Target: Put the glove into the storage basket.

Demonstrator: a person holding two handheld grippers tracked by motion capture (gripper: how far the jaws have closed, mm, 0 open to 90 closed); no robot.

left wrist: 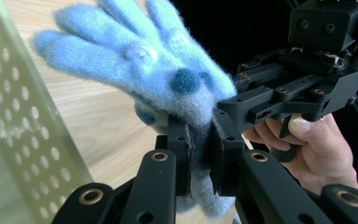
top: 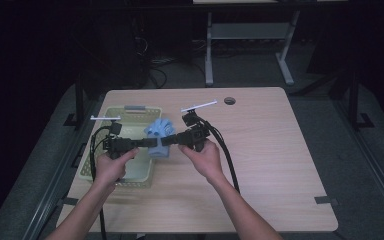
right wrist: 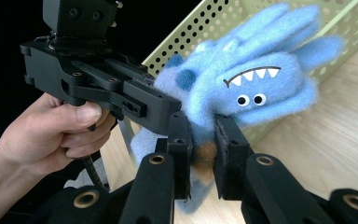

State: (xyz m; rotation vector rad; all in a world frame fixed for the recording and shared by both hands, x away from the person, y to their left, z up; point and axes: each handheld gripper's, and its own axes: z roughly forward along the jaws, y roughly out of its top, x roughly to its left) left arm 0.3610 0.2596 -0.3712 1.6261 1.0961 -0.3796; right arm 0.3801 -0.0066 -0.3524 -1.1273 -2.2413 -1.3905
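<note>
A fluffy blue monster glove with toothy mouth and googly eyes hangs above the table between both grippers. My left gripper comes from the left and is shut on its grey-blue cuff. My right gripper comes from the right and is shut on the same lower part. In the left gripper view the right gripper and the hand holding it sit just right of the glove's fingers.
A pale green perforated basket stands at the table's left edge, right beside the glove. A round cable hole lies near the far edge. Cables trail from both grippers toward the front.
</note>
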